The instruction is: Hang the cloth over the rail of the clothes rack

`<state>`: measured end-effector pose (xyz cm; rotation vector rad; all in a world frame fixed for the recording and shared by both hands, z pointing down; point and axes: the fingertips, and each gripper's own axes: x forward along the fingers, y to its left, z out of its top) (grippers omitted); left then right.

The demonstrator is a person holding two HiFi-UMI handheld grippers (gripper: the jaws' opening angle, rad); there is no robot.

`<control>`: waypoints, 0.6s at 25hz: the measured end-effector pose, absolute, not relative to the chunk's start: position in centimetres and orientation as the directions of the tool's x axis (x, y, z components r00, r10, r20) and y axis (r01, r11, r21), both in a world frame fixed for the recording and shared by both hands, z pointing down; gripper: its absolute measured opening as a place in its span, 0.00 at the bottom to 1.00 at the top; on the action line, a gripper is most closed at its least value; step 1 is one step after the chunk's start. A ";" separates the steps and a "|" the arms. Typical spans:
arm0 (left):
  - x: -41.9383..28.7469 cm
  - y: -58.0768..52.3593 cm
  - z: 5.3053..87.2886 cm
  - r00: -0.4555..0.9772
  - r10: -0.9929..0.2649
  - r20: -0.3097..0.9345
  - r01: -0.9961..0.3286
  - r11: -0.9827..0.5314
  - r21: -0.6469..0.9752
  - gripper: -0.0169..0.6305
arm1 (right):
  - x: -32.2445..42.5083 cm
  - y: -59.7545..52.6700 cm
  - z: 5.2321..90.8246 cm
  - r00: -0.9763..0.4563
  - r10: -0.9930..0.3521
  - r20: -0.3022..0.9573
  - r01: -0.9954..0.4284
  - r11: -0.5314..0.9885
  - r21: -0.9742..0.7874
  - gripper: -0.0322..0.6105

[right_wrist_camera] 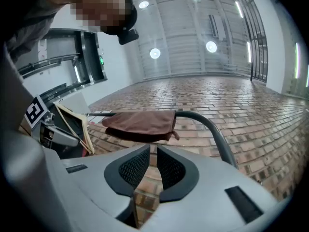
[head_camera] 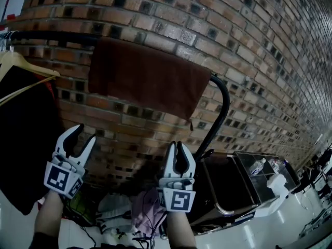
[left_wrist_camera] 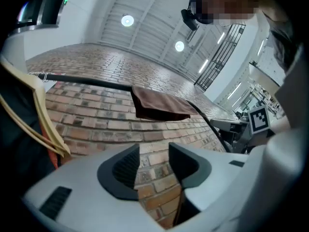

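A brown cloth (head_camera: 148,77) hangs folded over the black rail (head_camera: 46,36) of the clothes rack, close to where the rail bends down at the right. Both grippers are below it and apart from it. My left gripper (head_camera: 84,134) is open with nothing between its jaws. On my right gripper (head_camera: 178,147) the jaws stand only a narrow gap apart, also with nothing between them. The left gripper view shows the cloth (left_wrist_camera: 161,105) on the rail (left_wrist_camera: 91,81) beyond the empty left gripper (left_wrist_camera: 153,153). The right gripper view shows the cloth (right_wrist_camera: 140,123) above the right gripper (right_wrist_camera: 153,151).
A wooden hanger (head_camera: 23,66) carrying a black garment (head_camera: 26,139) hangs on the rail at the left. Behind the rack is a brick wall (head_camera: 259,45). A pile of clothes (head_camera: 132,211) lies on the floor below, and a dark metal cart (head_camera: 233,191) stands at the right.
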<state>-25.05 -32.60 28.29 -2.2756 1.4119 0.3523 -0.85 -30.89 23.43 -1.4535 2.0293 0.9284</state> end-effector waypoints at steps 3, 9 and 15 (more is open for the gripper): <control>-25.2 -32.6 31.3 0.470 -0.778 -0.417 -0.879 -0.455 -0.143 0.23 | -2.4 -31.1 25.8 -0.327 -0.664 -0.673 -0.944 0.199 0.263 0.14; -24.9 -31.4 34.3 0.436 -0.791 -0.428 -0.871 -0.491 0.021 0.06 | -4.0 -30.9 29.3 -0.310 -0.729 -0.610 -0.939 0.135 0.317 0.10; -22.1 -30.5 36.9 0.426 -0.816 -0.391 -0.888 -0.461 -0.005 0.04 | -3.7 -29.8 32.4 -0.326 -0.756 -0.568 -0.934 0.164 0.317 0.09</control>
